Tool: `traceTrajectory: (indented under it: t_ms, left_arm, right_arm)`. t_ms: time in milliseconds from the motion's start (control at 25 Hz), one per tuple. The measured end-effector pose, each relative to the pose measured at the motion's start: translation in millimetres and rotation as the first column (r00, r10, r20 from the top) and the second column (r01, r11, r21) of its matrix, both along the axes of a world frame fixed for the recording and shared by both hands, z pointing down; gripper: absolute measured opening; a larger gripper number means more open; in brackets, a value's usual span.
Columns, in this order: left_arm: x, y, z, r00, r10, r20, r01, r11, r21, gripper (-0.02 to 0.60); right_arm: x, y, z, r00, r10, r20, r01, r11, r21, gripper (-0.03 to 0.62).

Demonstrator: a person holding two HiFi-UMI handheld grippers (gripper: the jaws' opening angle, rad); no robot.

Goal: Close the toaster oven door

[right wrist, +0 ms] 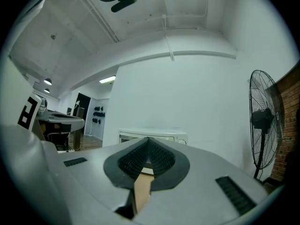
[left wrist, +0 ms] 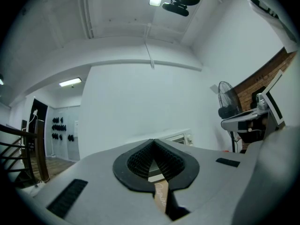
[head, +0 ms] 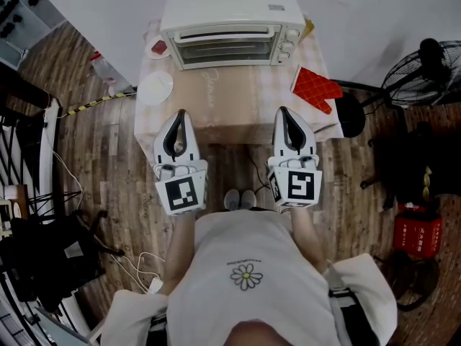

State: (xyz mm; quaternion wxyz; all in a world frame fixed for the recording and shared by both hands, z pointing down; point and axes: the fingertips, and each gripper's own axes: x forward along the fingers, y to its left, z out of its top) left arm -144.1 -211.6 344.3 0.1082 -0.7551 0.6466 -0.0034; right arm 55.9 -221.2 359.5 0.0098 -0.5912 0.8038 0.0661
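Note:
A white toaster oven (head: 229,21) stands at the far side of a small table (head: 238,110), its glass door (head: 225,49) standing upright against the body. My left gripper (head: 180,114) and right gripper (head: 283,111) hover side by side over the table's near edge, both pointing at the oven and well short of it. Each has its jaws together with nothing between them. In the left gripper view the oven (left wrist: 180,138) peeks past the left gripper (left wrist: 152,140). In the right gripper view the oven (right wrist: 164,136) sits just behind the right gripper (right wrist: 148,138).
A red quilted mitt (head: 316,89) lies on the table's right side, a white plate (head: 155,87) on its left, and a small dish (head: 158,48) beside the oven. A standing fan (head: 425,71) and a red box (head: 416,234) are to the right on the wooden floor.

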Motion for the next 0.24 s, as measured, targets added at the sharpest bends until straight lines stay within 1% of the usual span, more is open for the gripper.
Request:
traceTrajectory:
  t_ms: [240]
  left_arm:
    - [-1.1,1.0,0.4,1.0,-0.006,-0.011,0.006,1.0,-0.005,0.015]
  right_arm:
    - [-2.6,2.7,2.5,1.0,-0.004,0.002,0.004,1.0,-0.011,0.011]
